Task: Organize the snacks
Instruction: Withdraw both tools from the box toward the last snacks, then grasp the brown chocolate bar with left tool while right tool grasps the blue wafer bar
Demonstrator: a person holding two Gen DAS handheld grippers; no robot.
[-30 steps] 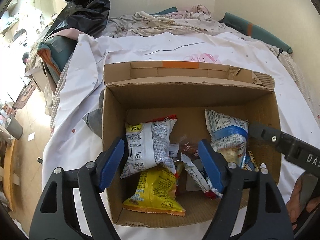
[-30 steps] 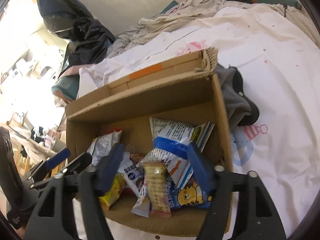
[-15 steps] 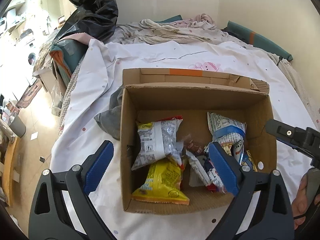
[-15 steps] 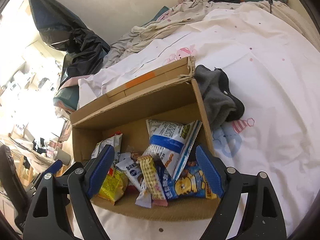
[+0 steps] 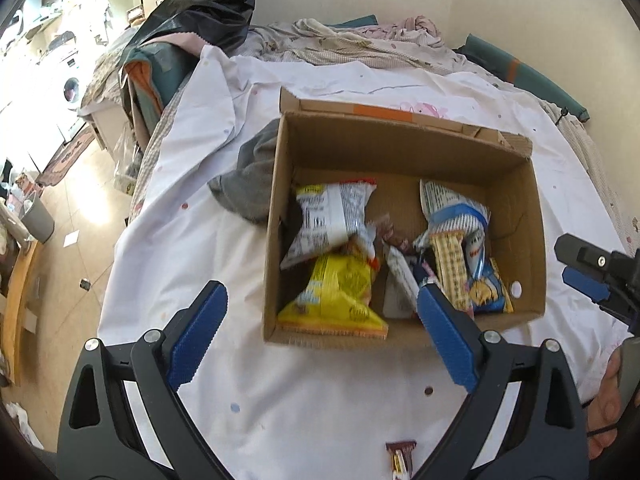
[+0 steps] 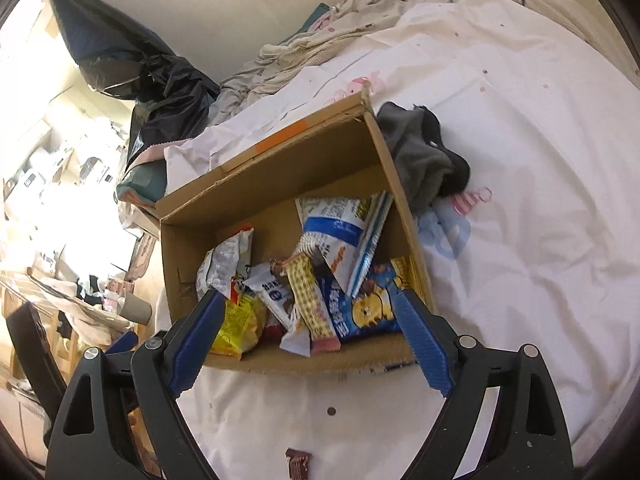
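Both my grippers, left and right, backed off the brown cardboard box holding the snacks, jaws just opened wide and empty; small brown wrapped bar on the sheet is light, crinkly, grab mid-body.

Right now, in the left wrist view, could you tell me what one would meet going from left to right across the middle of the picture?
Grey bin on the floor → grey cloth → cardboard box, holding the yellow snack bag and then the blue lion packet → right gripper at the picture's edge.
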